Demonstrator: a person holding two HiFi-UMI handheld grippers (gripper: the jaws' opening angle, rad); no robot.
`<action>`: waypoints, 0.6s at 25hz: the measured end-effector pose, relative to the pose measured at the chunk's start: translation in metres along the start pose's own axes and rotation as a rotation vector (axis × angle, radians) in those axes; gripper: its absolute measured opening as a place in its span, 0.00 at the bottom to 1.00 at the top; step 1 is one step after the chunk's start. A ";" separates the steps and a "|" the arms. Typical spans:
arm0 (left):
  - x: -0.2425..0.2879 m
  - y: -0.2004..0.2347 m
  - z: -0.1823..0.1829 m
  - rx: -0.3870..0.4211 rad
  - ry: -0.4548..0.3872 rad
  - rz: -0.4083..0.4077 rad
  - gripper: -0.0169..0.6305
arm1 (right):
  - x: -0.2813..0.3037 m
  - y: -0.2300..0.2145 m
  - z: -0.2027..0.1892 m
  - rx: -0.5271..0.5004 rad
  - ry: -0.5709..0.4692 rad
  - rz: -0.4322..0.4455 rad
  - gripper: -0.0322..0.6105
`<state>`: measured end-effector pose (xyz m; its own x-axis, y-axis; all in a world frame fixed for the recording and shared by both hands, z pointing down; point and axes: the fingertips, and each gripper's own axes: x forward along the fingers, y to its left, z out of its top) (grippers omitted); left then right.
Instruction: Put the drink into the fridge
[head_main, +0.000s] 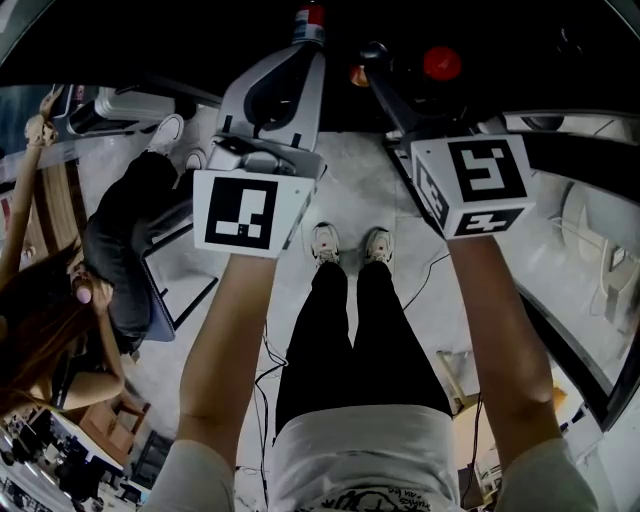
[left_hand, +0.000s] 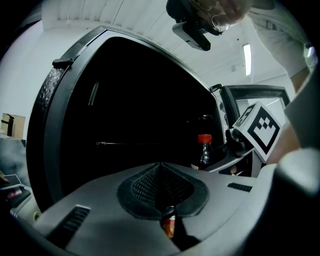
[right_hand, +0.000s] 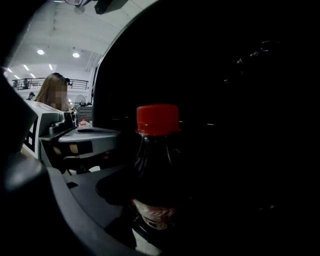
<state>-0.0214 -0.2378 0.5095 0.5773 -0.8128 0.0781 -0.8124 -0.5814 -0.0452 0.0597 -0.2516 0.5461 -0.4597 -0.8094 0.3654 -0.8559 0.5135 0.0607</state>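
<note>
As I look down through the head view, the left gripper (head_main: 300, 50) and the right gripper (head_main: 420, 75) reach forward side by side above my shoes (head_main: 350, 243); the red cap of the bottle (head_main: 441, 63) shows at the right gripper's tip; a seated person (head_main: 110, 250) is off to the left; in the left gripper view its fingers are clenched together, facing the black mouth of the fridge (left_hand: 135, 100), a small orange thing (left_hand: 169, 226) low in their gap; in the right gripper view the fingers grasp the dark bottle low on its body, upright at the fridge's opening; whether it is inside I cannot tell.
</note>
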 end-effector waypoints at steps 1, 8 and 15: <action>0.002 0.001 -0.002 0.001 0.002 0.001 0.06 | 0.003 -0.002 0.000 0.006 -0.001 -0.003 0.53; 0.019 0.011 -0.012 -0.019 0.011 0.020 0.06 | 0.021 -0.016 -0.004 0.026 -0.001 -0.029 0.53; 0.035 0.024 -0.014 -0.015 -0.007 0.042 0.06 | 0.043 -0.025 -0.009 0.034 0.002 -0.039 0.53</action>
<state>-0.0223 -0.2793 0.5254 0.5436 -0.8365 0.0695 -0.8368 -0.5465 -0.0330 0.0641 -0.2965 0.5688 -0.4258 -0.8280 0.3649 -0.8806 0.4719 0.0434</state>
